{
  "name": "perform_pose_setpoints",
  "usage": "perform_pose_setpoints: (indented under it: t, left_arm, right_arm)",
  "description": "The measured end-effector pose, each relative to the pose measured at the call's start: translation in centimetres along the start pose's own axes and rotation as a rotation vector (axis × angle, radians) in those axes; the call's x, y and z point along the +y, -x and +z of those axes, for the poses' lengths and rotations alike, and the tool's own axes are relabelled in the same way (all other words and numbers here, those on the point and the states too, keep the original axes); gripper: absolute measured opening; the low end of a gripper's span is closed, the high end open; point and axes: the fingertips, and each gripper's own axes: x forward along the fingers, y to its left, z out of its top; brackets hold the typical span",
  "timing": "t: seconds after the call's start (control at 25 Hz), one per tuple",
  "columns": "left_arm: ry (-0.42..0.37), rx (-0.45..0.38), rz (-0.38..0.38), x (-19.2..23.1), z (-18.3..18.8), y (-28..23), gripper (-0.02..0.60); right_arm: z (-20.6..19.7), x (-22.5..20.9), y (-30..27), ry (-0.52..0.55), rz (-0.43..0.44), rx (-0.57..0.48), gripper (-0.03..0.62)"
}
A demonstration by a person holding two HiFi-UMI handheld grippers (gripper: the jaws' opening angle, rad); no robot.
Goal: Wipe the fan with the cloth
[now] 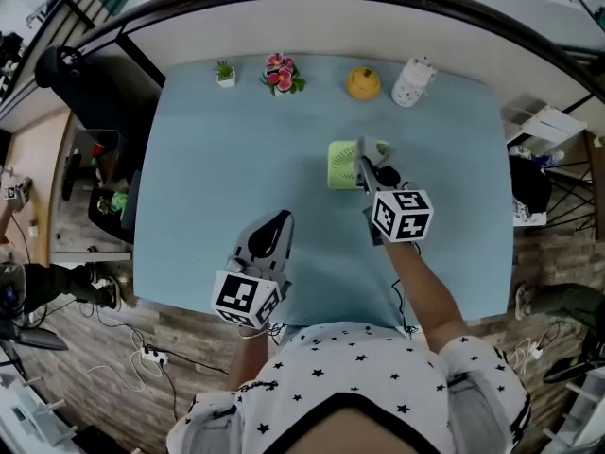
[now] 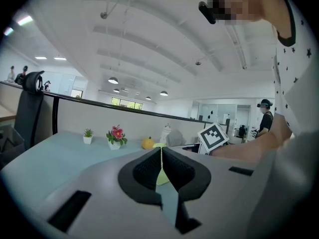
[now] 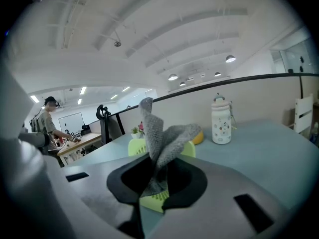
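Note:
A small light-green fan [image 1: 342, 165] stands on the pale blue table [image 1: 208, 187], right of centre. My right gripper [image 1: 366, 166] sits at the fan's right side, shut on a grey cloth [image 1: 380, 149]. In the right gripper view the cloth [image 3: 162, 136] sticks up folded from between the jaws of that gripper [image 3: 158, 177], with the fan [image 3: 188, 149] right behind and beneath it. My left gripper [image 1: 272, 231] hovers over the near table, apart from the fan, its jaws shut on nothing. The left gripper view [image 2: 161, 169] shows the fan [image 2: 160, 175] through the slit.
Along the table's far edge stand a tiny potted plant [image 1: 225, 73], a pot of pink flowers [image 1: 281, 74], a yellow round object [image 1: 363, 83] and a white bottle [image 1: 411, 81]. A dark partition rail runs behind them. A black chair [image 1: 71, 74] stands off the left side.

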Motion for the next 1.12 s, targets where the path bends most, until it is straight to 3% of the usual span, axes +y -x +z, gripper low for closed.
perform_pose_setpoints:
  t: [0.52, 0.88, 1.12]
  left_arm:
    - [-0.013, 0.003, -0.022, -1.1, 0.2, -0.3, 0.032]
    - [-0.01, -0.002, -0.004, -0.8, 0.0, 0.5, 0.032]
    - [-0.013, -0.014, 0.005, -0.8, 0.2, 0.8, 0.032]
  right_arm:
    - [-1.2, -5.3, 2.3, -0.043, -0.118, 0.01, 0.049]
    - [-0.7, -4.7, 2.6, -0.036, -0.112, -0.015, 0.049]
    - [0.5, -1.4, 2.1, 0.0, -0.029, -0.054, 0.049]
